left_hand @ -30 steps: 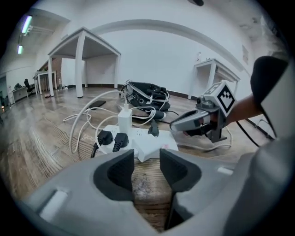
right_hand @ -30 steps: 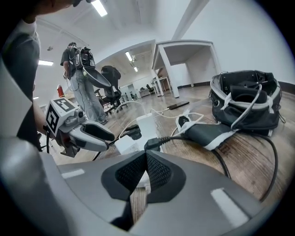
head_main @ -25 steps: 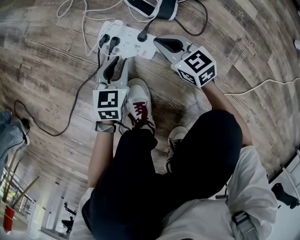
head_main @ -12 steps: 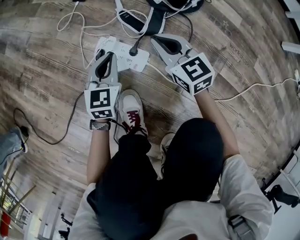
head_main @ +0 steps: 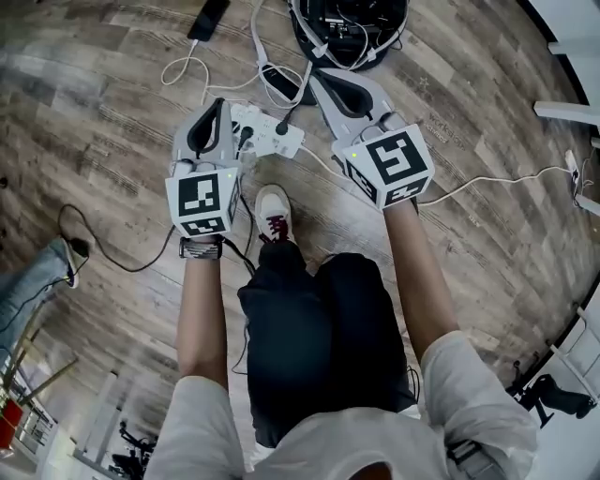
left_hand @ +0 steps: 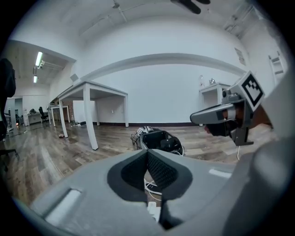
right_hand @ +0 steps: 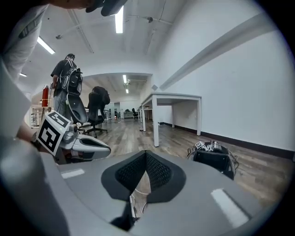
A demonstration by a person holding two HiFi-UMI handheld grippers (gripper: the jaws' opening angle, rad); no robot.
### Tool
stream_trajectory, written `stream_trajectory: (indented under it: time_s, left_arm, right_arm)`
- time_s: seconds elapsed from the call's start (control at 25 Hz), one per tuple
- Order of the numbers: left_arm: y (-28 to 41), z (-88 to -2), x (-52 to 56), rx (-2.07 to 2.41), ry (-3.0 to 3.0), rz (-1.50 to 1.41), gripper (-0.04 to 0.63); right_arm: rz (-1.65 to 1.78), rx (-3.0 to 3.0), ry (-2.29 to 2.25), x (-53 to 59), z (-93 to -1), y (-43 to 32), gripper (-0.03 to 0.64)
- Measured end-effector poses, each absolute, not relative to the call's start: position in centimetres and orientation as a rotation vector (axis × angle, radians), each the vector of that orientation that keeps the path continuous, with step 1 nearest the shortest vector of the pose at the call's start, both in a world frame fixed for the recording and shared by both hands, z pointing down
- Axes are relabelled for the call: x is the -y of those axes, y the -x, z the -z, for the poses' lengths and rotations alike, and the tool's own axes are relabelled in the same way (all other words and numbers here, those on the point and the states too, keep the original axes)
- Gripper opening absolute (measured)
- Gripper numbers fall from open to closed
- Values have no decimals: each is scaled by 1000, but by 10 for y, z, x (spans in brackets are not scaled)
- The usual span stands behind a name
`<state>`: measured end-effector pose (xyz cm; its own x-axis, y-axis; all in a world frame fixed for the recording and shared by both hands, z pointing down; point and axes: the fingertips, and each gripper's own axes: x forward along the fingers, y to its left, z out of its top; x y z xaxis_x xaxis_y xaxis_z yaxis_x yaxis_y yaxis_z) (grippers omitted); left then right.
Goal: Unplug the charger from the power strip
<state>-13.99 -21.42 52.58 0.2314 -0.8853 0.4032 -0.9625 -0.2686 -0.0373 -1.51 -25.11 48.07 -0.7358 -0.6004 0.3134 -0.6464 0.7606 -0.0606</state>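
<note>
A white power strip point(head_main: 269, 132) lies on the wood floor, with a black plug point(head_main: 281, 125) in its middle and another black plug point(head_main: 246, 137) toward its left end. My left gripper point(head_main: 219, 104) hangs well above the strip's left end and hides part of it. Its jaws are shut with nothing between them point(left_hand: 147, 152). My right gripper point(head_main: 315, 74) is held high to the right of the strip, jaws also shut and empty point(right_hand: 146, 154). Each gripper shows from the side in the other's view, the right gripper point(left_hand: 192, 120) and the left gripper point(right_hand: 109, 149).
A black basket point(head_main: 394, 21) full of cables stands beyond the strip. A phone point(head_main: 208, 18) on a white cable lies at the far left. Loose cables cross the floor, and a black one point(head_main: 103, 255) runs off left. The person's shoe point(head_main: 274, 214) is just below the strip. White tables point(left_hand: 87, 99) stand farther off.
Both grippers have risen off the floor and away from the power strip as the person stood up. The strip and its plugs now look smaller and farther below.
</note>
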Motion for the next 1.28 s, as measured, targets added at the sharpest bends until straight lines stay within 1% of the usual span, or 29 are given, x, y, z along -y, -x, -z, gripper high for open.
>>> stream_trajectory:
  time_s: [0.44, 0.8, 1.08, 1.28]
  left_arm:
    - [150, -279, 191, 1791, -2252, -519, 5]
    - [144, -88, 156, 1855, -2252, -504, 5]
    - [118, 27, 136, 1896, -2289, -400, 5]
    - [109, 86, 121, 1928, -2295, -425, 5]
  right_arm:
    - [-256, 2631, -1047, 225, -248, -5, 2]
    - [-161, 2664, -1030, 193, -59, -7, 2]
    - [-80, 2682, -1083, 170, 69, -24, 2]
    - [-34, 2731, -1128, 153, 138, -36, 2]
